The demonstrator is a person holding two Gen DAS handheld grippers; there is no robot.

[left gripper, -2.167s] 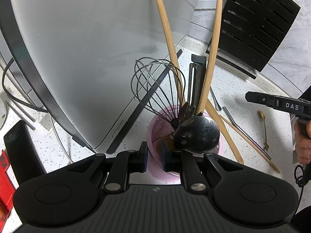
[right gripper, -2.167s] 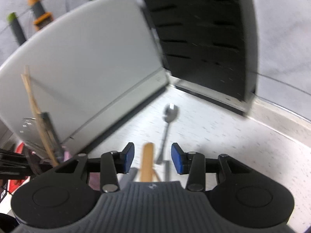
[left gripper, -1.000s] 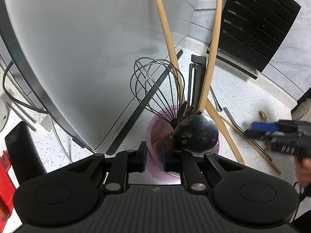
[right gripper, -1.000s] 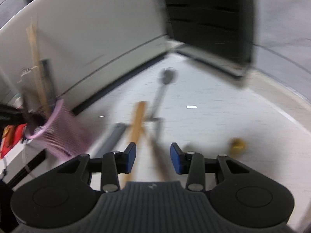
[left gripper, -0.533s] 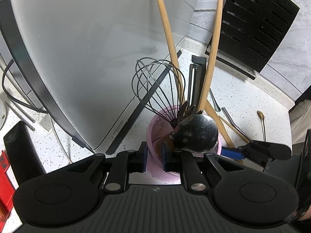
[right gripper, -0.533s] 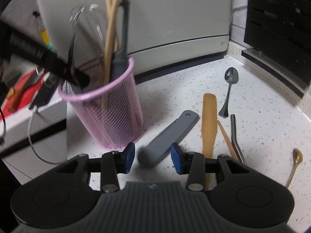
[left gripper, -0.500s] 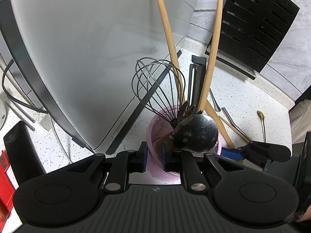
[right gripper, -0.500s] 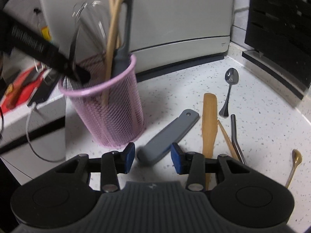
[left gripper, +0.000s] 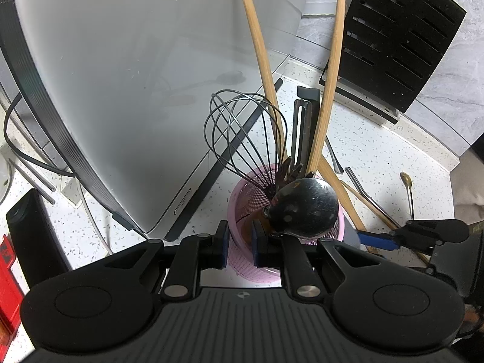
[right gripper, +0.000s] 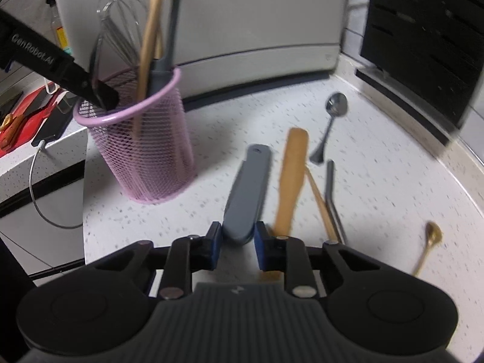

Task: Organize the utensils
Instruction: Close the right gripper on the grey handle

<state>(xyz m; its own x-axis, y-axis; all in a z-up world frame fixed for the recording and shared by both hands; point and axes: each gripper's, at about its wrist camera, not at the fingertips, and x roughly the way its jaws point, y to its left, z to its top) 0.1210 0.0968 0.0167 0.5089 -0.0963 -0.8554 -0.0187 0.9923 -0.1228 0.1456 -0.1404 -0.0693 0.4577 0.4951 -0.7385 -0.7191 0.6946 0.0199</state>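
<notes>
Pink mesh cup (right gripper: 142,139) holds whisk (left gripper: 242,133), two wooden sticks, ladle; left gripper (left gripper: 239,243) clamped on its rim. Right gripper (right gripper: 236,243) closing around grey handle (right gripper: 248,193) flat on counter beside cup

A pink mesh holder (right gripper: 145,151) stood upright on the speckled counter (right gripper: 393,181), crowded with a whisk (left gripper: 245,133) and ladle (left gripper: 305,208). Beside it lay a grey handle (right gripper: 248,187), wooden spatula (right gripper: 290,175), and spoon (right gripper: 331,121).
</notes>
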